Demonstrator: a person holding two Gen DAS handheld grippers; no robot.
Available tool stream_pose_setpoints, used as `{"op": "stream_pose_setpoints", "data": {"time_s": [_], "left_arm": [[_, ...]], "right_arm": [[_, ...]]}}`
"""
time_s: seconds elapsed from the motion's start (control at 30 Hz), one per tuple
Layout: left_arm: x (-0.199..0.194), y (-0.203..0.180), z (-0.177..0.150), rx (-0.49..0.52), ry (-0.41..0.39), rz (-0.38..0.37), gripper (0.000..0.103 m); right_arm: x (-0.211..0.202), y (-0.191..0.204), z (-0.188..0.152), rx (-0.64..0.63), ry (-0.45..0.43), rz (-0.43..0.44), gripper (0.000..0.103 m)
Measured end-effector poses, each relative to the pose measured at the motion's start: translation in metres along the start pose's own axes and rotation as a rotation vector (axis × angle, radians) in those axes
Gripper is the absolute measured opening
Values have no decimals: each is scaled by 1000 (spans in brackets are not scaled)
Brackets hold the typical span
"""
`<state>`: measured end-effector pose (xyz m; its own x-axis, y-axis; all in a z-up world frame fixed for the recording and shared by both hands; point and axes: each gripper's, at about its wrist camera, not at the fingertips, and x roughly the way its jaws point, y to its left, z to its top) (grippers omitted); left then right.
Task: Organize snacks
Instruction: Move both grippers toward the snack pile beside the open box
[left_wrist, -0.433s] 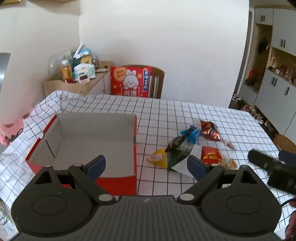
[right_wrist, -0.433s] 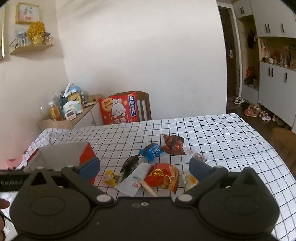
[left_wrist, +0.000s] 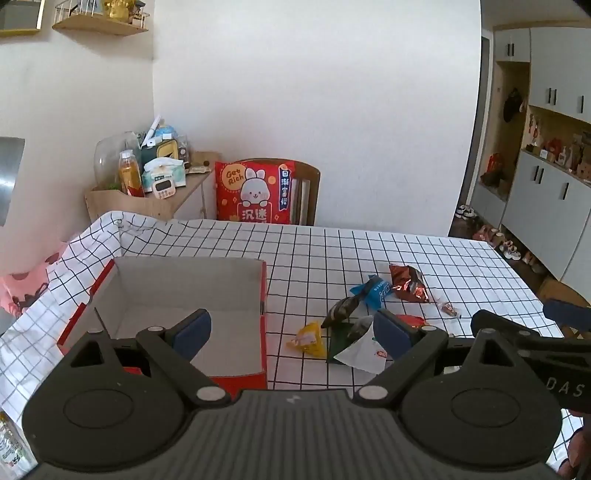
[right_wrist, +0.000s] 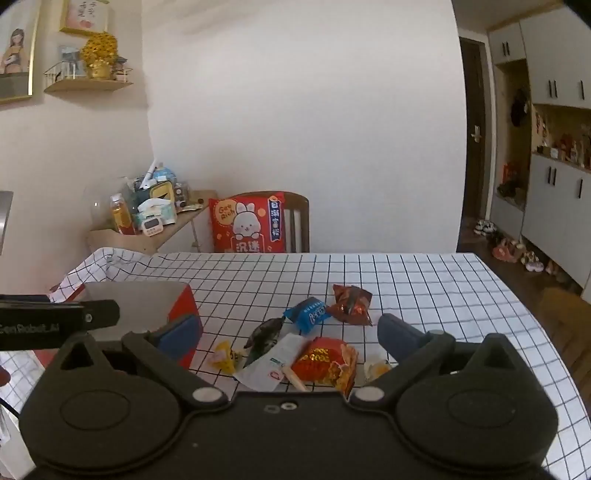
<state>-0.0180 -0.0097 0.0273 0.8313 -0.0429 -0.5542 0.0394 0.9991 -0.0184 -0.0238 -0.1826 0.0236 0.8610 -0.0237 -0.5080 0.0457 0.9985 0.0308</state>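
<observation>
Nothing is picked up yet — this looks like the very start of the sorting. The left hand-held gripper (left_wrist: 291, 330) hangs with its jaws spread wide and empty above the near edge of the red box (left_wrist: 263, 295), which stands empty on the worktop (left_wrist: 369, 247). The right hand-held gripper (right_wrist: 290, 334) is likewise wide open with nothing between its pads, tipped down toward the pile of snacks (right_wrist: 295, 339). That pile lies at about three o'clock from the box, well apart from it. Nearest the right jaws is the red packet (right_wrist: 325, 360), its long axis running roughly from ten to four o'clock. The next move likely calls for lowering the right jaws across the packet's short side — then closing
</observation>
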Motion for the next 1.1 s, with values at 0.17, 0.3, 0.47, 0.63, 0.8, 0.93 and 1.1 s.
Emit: {"op": "stream_pose_setpoints", "data": {"time_s": [0.17,0.3,0.47,0.63,0.8,0.93,1.1], "left_arm": [[2,5,-3,-28,18,2,95],[3,5,-5,-34,31,6,95],[4,4,-6,-42,46,9,95],[9,5,-7,-50,80,11,95],[12,4,-8,-50,98,22,95],[16,6,-8,-55,118,25,95],[17,6,-9,-49,129,28,95]], "right_arm": [[-6,1,2,-20,-14,23,103],[-7,1,2,-18,-20,10,103],[-5,1,1,-16,-5,9,103],[-2,5,1,-35,14,3,103],[-1,5,1,-27,21,-1,103],[1,2,2,-8,37,-6,103],[3,1,2,5,57,-1,103]]}}
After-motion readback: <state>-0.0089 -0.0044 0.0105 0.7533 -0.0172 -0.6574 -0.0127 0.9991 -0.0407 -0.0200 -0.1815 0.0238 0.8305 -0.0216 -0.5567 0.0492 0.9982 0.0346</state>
